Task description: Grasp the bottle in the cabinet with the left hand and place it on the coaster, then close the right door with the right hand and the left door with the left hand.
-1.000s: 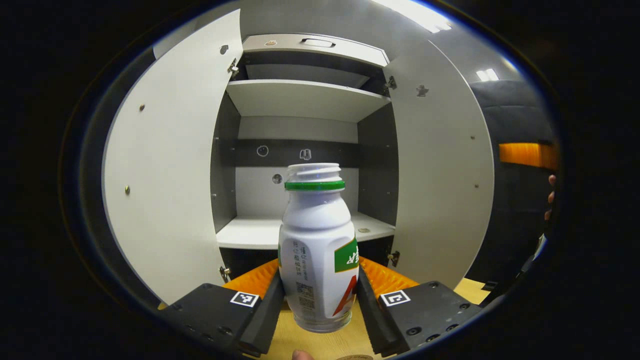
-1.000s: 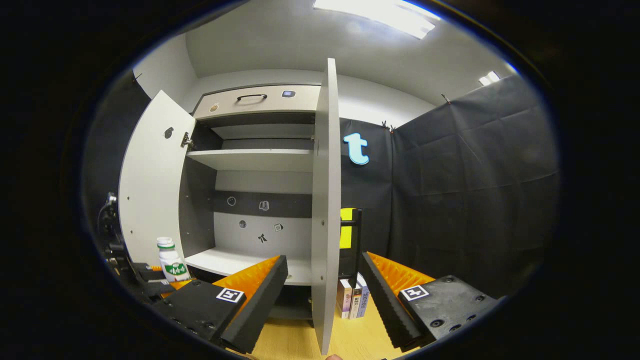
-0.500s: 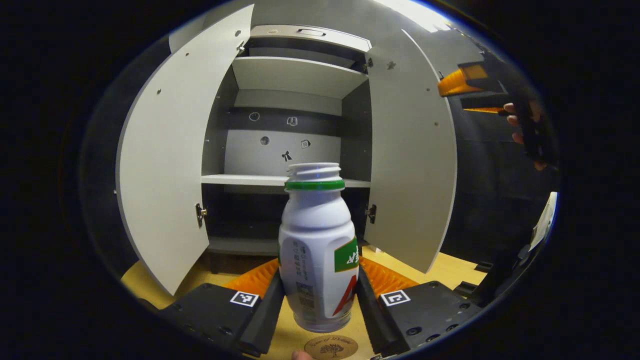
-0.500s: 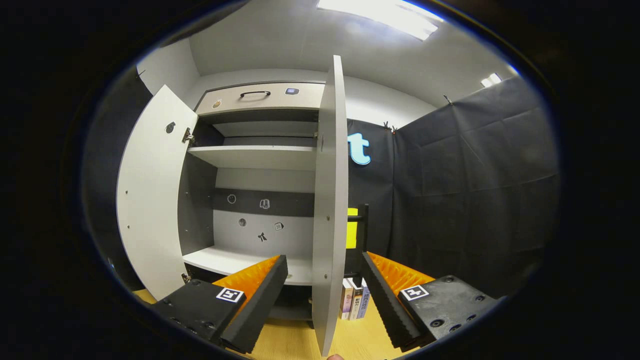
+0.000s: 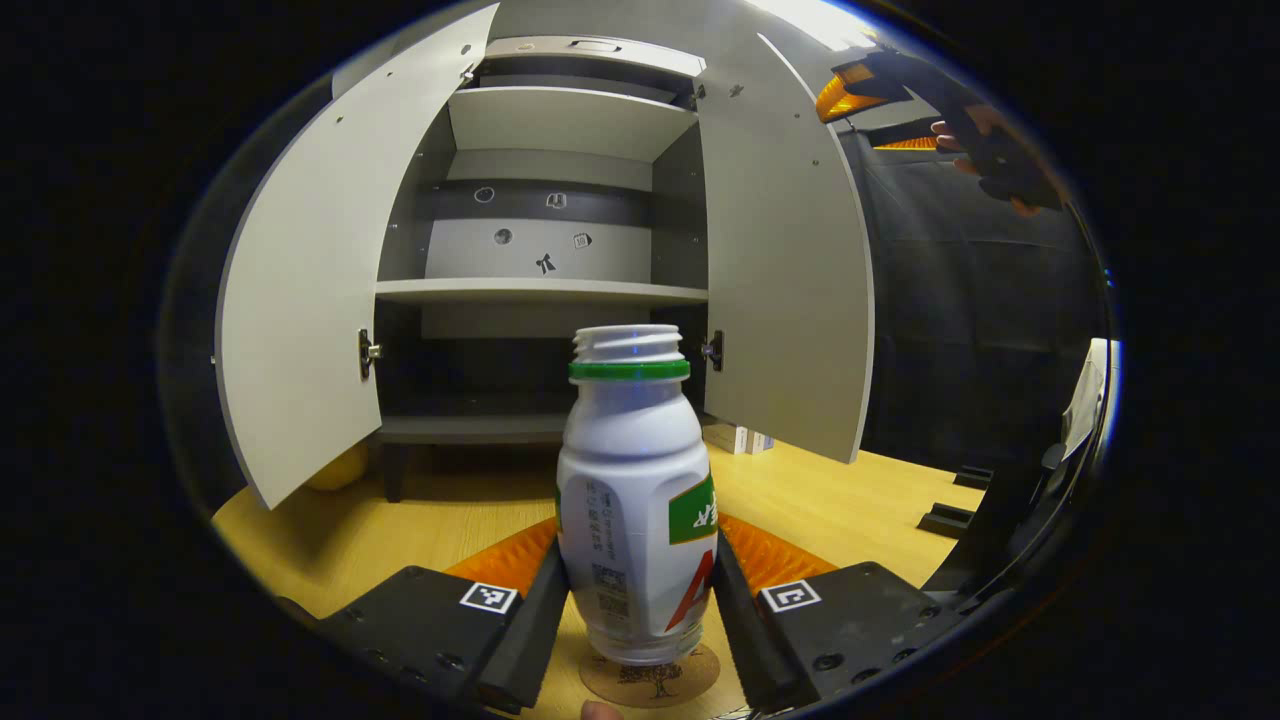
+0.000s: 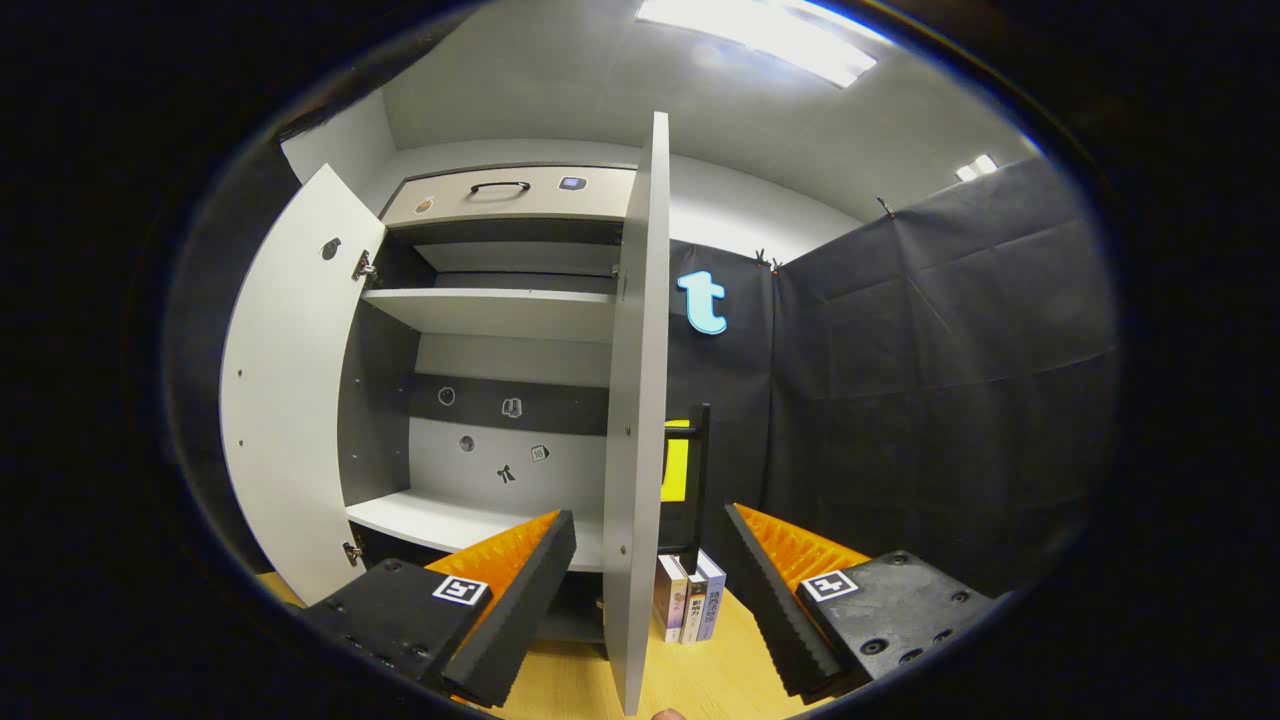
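Bottle (image 5: 634,500) stands upright in the left gripper view, a white plastic bottle with a green neck ring and no cap, its long axis vertical. The left gripper (image 5: 636,610) clasps it, with 1 finger pressing each side of the lower body. Directly below its base lies the coaster (image 5: 650,677), a round cork disc on the wooden tabletop (image 5: 420,520), close to the table's near edge. The base sits over the disc's middle; whether it touches yet or hangs just above cannot be told. Judging from this, the coming move turns on that vertical relation: the bottle needs only to settle straight down and be let go. Beyond stands the cabinet (image 5: 545,290), both doors swung wide, with the left door (image 5: 300,290) and the right door (image 5: 790,290) framing bare shelves. At the upper right, far off, a hand holds the right gripper (image 5: 900,100) raised beside the right door's outer face.

In the right gripper view, the right gripper (image 6: 650,600) is spread wide and holds nothing. The right door's (image 6: 632,420) free edge, seen end-on, rises between the 2 fingers without touching either. Judged from this, that hand is the nearer 1 to push this door shut. A few books (image 6: 688,598) stand on the tabletop beside the cabinet.
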The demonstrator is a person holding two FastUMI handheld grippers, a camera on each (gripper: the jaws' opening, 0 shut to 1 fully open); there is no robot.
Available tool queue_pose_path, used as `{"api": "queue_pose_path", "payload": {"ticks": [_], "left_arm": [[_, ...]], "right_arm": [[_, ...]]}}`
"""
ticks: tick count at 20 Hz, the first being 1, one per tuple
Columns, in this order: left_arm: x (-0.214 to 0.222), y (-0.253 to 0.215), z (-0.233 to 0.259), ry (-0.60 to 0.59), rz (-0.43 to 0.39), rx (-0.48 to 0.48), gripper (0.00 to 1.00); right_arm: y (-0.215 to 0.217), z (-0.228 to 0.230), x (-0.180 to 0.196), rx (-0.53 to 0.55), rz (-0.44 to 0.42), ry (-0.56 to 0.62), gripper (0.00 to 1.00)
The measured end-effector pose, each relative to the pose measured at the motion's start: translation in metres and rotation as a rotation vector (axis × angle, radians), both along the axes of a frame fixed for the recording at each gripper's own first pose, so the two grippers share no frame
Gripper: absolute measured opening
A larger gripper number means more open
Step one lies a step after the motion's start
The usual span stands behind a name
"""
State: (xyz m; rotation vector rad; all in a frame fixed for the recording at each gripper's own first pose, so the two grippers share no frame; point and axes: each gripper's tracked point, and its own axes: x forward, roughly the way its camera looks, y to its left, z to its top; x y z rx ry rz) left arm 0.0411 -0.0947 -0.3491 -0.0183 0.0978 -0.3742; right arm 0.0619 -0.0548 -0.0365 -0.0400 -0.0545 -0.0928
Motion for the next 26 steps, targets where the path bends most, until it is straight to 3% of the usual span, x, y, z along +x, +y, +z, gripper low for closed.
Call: {"api": "queue_pose_path", "payload": {"ticks": [11, 14, 19, 23, 26], "left_arm": [[-0.011, 0.002, -0.042, 0.072, 0.037, -0.019, 0.77], [-0.014, 0.001, -0.041, 0.093, 0.046, -0.034, 0.89], [-0.028, 0.007, -0.043, 0.144, 0.060, -0.017, 0.95], [-0.051, 0.022, -0.017, 0.168, 0.096, -0.020, 0.95], [-0.067, 0.033, 0.034, 0.150, 0.116, -0.047, 0.95]], "right_arm": [[0.000, -0.014, -0.005, -0.019, 0.012, 0.036, 0.97], [0.001, -0.014, -0.006, -0.037, 0.021, 0.035, 0.97], [0.006, -0.010, -0.007, -0.005, 0.047, 0.034, 0.98], [0.004, -0.002, -0.005, 0.017, 0.047, 0.031, 0.97], [0.002, 0.002, -0.003, 0.033, 0.052, 0.054, 0.97]]}}
